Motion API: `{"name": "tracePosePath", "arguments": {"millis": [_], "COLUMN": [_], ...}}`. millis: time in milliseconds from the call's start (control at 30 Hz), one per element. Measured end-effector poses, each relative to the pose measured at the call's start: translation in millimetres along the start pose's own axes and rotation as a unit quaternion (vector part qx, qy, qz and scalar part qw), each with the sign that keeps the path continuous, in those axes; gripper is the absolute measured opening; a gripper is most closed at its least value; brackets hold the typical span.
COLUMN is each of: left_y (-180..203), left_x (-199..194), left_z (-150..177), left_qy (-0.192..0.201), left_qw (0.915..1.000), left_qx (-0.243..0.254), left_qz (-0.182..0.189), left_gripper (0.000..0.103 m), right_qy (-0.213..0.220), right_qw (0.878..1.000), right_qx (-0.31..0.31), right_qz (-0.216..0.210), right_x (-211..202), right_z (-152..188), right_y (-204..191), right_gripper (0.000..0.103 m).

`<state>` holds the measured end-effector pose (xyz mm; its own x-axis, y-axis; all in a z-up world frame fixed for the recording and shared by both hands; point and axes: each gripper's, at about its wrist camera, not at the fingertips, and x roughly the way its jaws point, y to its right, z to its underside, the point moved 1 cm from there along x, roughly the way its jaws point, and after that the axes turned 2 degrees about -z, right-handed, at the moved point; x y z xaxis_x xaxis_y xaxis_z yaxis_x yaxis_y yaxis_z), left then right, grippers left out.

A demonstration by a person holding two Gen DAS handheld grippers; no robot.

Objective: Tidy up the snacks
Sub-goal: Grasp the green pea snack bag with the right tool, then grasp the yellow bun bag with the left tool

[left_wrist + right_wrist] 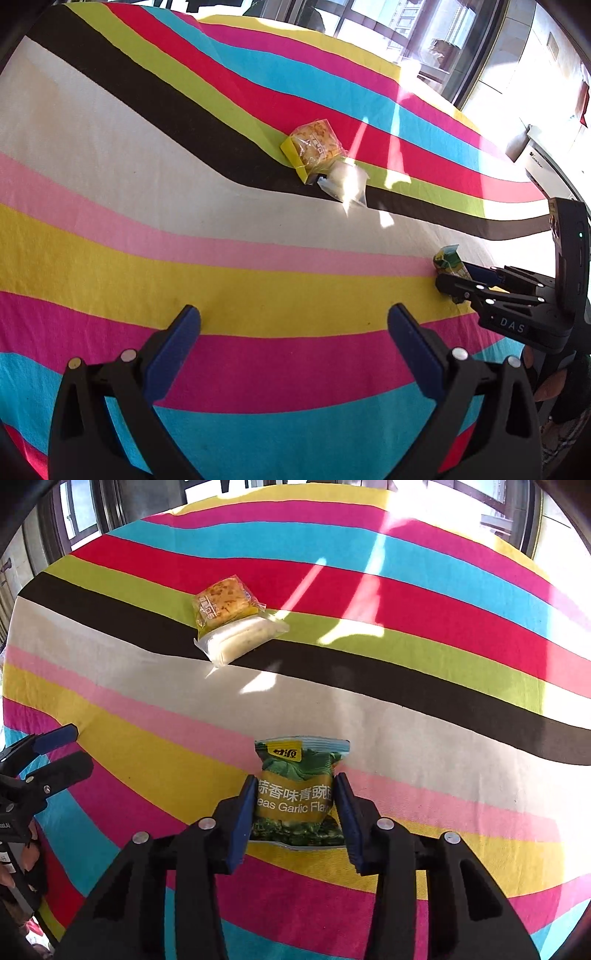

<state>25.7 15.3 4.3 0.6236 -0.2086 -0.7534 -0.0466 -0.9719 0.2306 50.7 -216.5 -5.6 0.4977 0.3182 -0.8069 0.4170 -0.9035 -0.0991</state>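
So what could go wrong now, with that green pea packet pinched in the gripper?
1. The right gripper squeezes the soft pea packet by its sides; the bag might buckle or slip.
2. The pastry packet and white packet lie touching, so dropping the peas there could knock them apart.
3. The open left gripper is nearby and might collide.

Left tongs (293,334): jaws spread wide, nothing between the blue pads, pointing toward 12 o'clock in the left wrist view. Right tongs (295,805): jaws drawn in, both blue pads pressed against the sides of a green snack packet (297,794). In the left wrist view the right tongs enter from 3 o'clock.
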Motion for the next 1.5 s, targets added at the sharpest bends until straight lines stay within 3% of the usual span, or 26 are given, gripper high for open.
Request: {"name": "tracePosePath", "arguments": {"millis": [200, 367, 467, 567, 667, 800, 933, 1000, 1133, 1333, 1400, 1433, 1500], "left_y": [4, 39, 69, 78, 71, 67, 47, 36, 39, 42, 45, 48, 48], "left_x": [3, 19, 37, 57, 68, 92, 111, 120, 125, 129, 127, 127, 126], "left_z": [-2, -16, -37, -67, -104, -141, -156, -157, -152, -155, -154, -154, -154], "left_qy": [-0.009, -0.039, -0.046, -0.036, -0.013, -0.027, -0.041, -0.055, -0.049, -0.041, -0.038, -0.041, -0.041], "left_qw": [0.9999, 0.996, 0.9925, 0.9941, 0.9958, 0.9888, 0.9832, 0.9832, 0.9764, 0.9748, 0.9742, 0.9742, 0.9736], "left_qx": [0.008, 0.077, 0.111, 0.099, 0.079, 0.119, 0.137, 0.137, 0.175, 0.186, 0.196, 0.2, 0.203], "left_qz": [-0.011, -0.024, -0.024, -0.023, -0.045, -0.086, -0.114, -0.108, -0.116, -0.117, -0.105, -0.096, -0.096], "left_gripper": [0.101, 0.101, 0.101, 0.101, 0.101, 0.101, 0.1, 0.096, 0.092, 0.084, 0.071, 0.06, 0.055], "right_qy": [0.035, 0.045, 0.045, 0.045, 0.045, 0.043, 0.043, 0.043, 0.042, 0.042, 0.042, 0.042, 0.042], "right_qw": [0.999, 0.998, 0.998, 0.997, 0.997, 0.997, 0.997, 0.997, 0.997, 0.997, 0.997, 0.997, 0.997], "right_qx": [0.013, 0.026, 0.025, 0.032, 0.036, 0.032, 0.033, 0.034, 0.033, 0.031, 0.032, 0.032, 0.032], "right_qz": [0.033, 0.04, 0.047, 0.051, 0.053, 0.057, 0.056, 0.056, 0.057, 0.06, 0.059, 0.058, 0.058], "right_x": [-6, -7, -6, -8, -8, -8, -8, -8, -8, -8, -8, -8, -8], "right_z": [16, 15, 14, 15, 14, 14, 14, 14, 14, 15, 15, 15, 15], "right_y": [-2, 3, 2, 5, 5, 3, 2, 2, 3, 2, 2, 2, 2], "right_gripper": [0.036, 0.035, 0.035, 0.035, 0.035, 0.035, 0.035, 0.035, 0.036, 0.036, 0.036, 0.036, 0.036]}}
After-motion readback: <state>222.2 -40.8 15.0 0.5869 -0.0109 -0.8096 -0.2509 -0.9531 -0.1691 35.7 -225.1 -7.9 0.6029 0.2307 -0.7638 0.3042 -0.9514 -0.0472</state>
